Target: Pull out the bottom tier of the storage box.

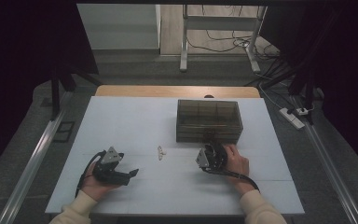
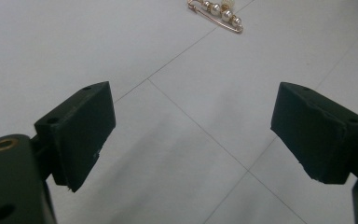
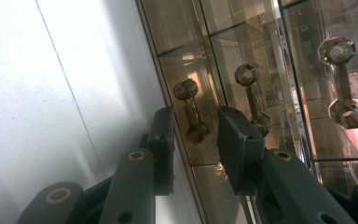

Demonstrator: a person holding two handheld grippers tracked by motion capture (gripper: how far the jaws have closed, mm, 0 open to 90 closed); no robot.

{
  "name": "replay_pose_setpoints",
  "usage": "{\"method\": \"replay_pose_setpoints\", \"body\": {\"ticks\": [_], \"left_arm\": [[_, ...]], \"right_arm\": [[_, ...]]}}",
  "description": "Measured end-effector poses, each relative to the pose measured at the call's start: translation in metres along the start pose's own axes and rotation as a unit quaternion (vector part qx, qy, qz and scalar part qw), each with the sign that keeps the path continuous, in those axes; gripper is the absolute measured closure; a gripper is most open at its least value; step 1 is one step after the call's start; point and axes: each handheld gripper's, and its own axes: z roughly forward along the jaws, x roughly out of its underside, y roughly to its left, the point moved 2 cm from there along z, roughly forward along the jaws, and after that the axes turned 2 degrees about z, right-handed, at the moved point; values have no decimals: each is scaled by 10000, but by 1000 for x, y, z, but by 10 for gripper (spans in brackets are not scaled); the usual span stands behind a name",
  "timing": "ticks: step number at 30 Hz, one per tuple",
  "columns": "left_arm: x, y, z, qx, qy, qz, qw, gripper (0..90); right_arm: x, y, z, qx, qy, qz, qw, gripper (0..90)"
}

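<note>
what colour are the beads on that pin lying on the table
Pearly white beads on a gold pin, clearest in the left gripper view.

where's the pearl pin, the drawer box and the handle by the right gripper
pearl pin (image 2: 218,14), left gripper view, on its row of pearls
drawer box (image 1: 208,120), high view, on its smoky front wall
drawer handle (image 3: 191,109), right gripper view, on the bar between its two faceted knobs

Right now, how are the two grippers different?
The left gripper lies on the white table with its fingers wide apart and nothing between them; the right gripper has its fingers much closer together. The left aims at the pearl pin, the right at the brown see-through box. Both are black and hand-held.
</note>
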Motion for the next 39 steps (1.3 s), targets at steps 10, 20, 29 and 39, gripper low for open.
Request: {"method": "replay_pose_setpoints", "body": {"ticks": [10,20,29,39], "left_arm": [[0,0,0,2,4,2,10000,128],[0,0,0,4,1,0,10000,128],[0,0,0,2,0,2,10000,129],[0,0,0,-4,-2,4,10000,129]], "right_arm": [[1,2,3,23,75,-102,9999,677],[2,3,6,44,69,-147,9999,700],[1,4,6,183,56,-185,9996,761],[2,6,7,301,16,-257,9992,777]]}}
